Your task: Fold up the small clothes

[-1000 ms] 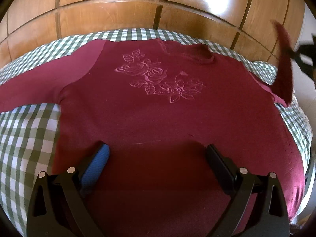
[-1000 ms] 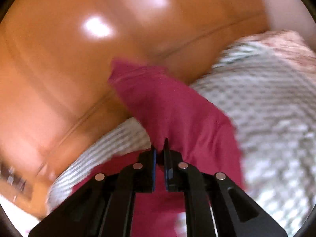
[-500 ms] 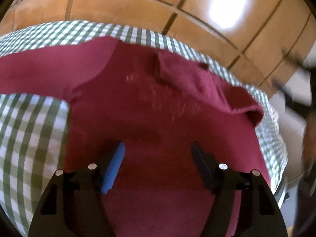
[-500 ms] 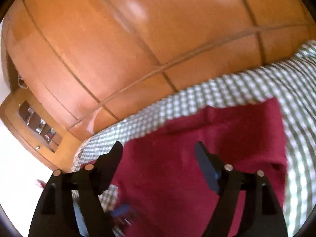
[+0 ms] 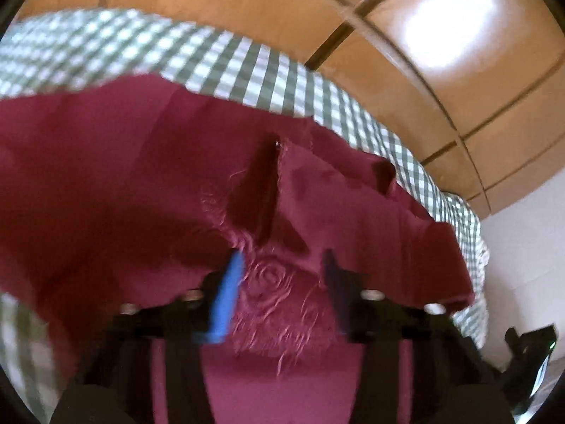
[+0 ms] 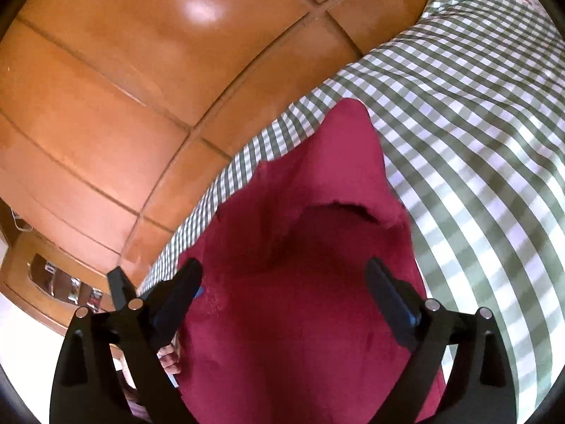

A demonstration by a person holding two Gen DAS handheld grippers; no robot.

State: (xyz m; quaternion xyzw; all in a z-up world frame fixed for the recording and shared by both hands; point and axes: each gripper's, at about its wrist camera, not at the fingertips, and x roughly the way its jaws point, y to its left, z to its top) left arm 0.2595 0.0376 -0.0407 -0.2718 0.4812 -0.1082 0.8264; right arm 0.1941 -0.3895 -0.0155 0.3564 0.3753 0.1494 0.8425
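Note:
A dark red sweater [image 5: 116, 183] with an embossed rose pattern [image 5: 272, 279] lies on a green-and-white checked cloth [image 5: 226, 53]. One sleeve [image 5: 353, 190] is folded over its chest. My left gripper [image 5: 282, 282] is open, low over the rose pattern, with one blue pad [image 5: 226, 300]. The view is blurred. In the right wrist view the sweater [image 6: 310, 282] lies under my right gripper [image 6: 282, 282], which is open and empty above it. The folded sleeve's cuff opening [image 6: 339, 208] shows just ahead.
A polished wooden panelled headboard [image 6: 141, 88] runs behind the checked cloth [image 6: 476, 141]. A white wall [image 5: 522, 247] lies to the right. A wooden side unit [image 6: 53, 279] sits at far left. A hand [image 6: 169, 357] shows by the left finger.
The right gripper let go of the sleeve, which now lies across the sweater's chest, and opened. The left gripper moved forward and down over the rose pattern, narrowing a little.

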